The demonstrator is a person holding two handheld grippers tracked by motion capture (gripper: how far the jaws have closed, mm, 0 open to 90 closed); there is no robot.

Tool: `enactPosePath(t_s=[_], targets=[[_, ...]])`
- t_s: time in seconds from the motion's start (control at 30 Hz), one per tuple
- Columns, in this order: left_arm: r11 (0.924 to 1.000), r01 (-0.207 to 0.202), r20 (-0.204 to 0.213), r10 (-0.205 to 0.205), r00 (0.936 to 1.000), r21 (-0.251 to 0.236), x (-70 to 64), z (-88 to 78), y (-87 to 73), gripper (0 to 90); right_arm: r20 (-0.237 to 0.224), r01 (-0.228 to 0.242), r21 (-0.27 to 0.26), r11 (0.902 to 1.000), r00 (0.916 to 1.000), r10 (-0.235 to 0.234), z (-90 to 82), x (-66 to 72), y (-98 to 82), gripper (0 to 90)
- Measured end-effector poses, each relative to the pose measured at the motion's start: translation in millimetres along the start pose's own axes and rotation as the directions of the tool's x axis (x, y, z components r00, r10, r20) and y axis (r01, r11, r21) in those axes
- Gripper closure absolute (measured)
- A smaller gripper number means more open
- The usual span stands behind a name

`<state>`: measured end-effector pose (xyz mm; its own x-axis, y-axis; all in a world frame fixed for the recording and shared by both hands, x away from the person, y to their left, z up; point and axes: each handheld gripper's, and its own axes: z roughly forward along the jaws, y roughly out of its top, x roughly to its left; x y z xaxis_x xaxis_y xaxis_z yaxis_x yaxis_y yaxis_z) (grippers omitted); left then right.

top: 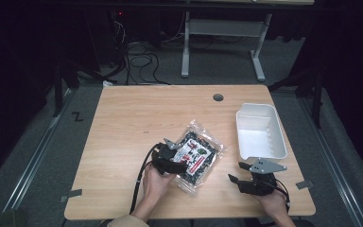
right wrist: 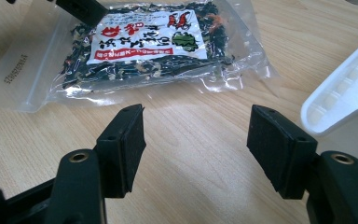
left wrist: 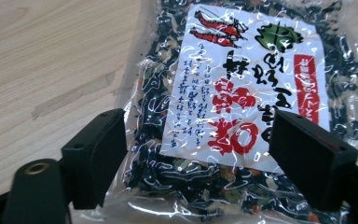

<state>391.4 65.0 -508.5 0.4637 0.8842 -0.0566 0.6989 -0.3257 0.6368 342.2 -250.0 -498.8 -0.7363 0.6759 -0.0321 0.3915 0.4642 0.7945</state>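
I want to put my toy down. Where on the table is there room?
The far left of the table, behind the snack bag, is bare wood. So is the strip between the bag and the white tray. The near middle is crowded by the left gripper and right gripper.

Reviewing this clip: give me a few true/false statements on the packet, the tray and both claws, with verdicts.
1. The food packet lies inside the white tray. False: it lies on the table, left of the tray.
2. The left claw is open, its jaws astride the packet. True.
3. The right claw grips the tray. False: it is open over bare table, holding nothing.
4. The tray holds nothing. True.
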Motion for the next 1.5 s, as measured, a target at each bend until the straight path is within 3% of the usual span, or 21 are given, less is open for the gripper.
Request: enactPosePath(t_s=[0.23,0.4,0.67,0.7,0.9,0.97,1.07,1.2,1.33,1.5], targets=[[0.9991,-0.02,-0.011,0.02,0.9997,0.038,-0.9,7.0,-1.8,16.6,-0.002,-0.001,0.003,1.0,1.0,0.001,-0.3,-0.3,-0.1,37.0],[0.9982,-0.035,0.01,0.035,0.9994,0.049,2.3,5.2,-4.1,17.6,-0.014,-0.004,-0.009,1.0,0.9999,0.004,0.3,0.2,-0.2,37.0],[0.9969,-0.025,0.05,0.022,0.9985,0.074,7.0,4.4,-5.9,18.0,-0.021,-0.007,-0.004,1.0,0.9998,0.007,1.7,2.0,-0.4,35.7],[0.9966,-0.023,0.056,0.019,0.9983,0.079,7.6,4.3,-5.8,18.0,-0.004,-0.013,-0.007,0.9999,0.9999,0.013,2.2,1.5,-0.2,32.2],[0.9956,-0.035,0.075,0.028,0.9968,0.087,9.0,2.5,-8.2,18.0,0.041,-0.039,-0.049,0.998,0.9983,0.041,-2.5,-1.8,1.0,30.3],[0.9955,-0.027,0.09,0.019,0.9957,0.091,10.0,1.2,-10.5,18.0,0.049,-0.029,-0.034,0.999,0.9983,0.031,-1.8,-0.2,1.6,31.0],[0.9946,-0.037,0.093,0.028,0.9953,0.097,9.9,-0.8,-12.2,17.9,0.057,0.01,0.059,0.9982,0.9983,-0.013,0.9,4.6,5.7,33.0],[0.9958,-0.056,0.099,0.049,0.9938,0.072,8.5,-5.3,-21.0,17.7,0.041,0.048,0.087,0.9951,0.9978,-0.052,3.0,12.0,9.2,35.2],[0.9927,-0.081,0.111,0.071,0.9912,0.089,6.8,-9.4,-24.0,17.8,0.022,0.043,0.087,0.9953,0.9987,-0.045,2.8,14.4,11.3,35.0],[0.992,-0.093,0.123,0.083,0.9889,0.085,6.7,-11.2,-27.0,17.8,-0.002,0.003,0.089,0.996,1.0,-0.003,1.0,10.7,13.6,34.0]])
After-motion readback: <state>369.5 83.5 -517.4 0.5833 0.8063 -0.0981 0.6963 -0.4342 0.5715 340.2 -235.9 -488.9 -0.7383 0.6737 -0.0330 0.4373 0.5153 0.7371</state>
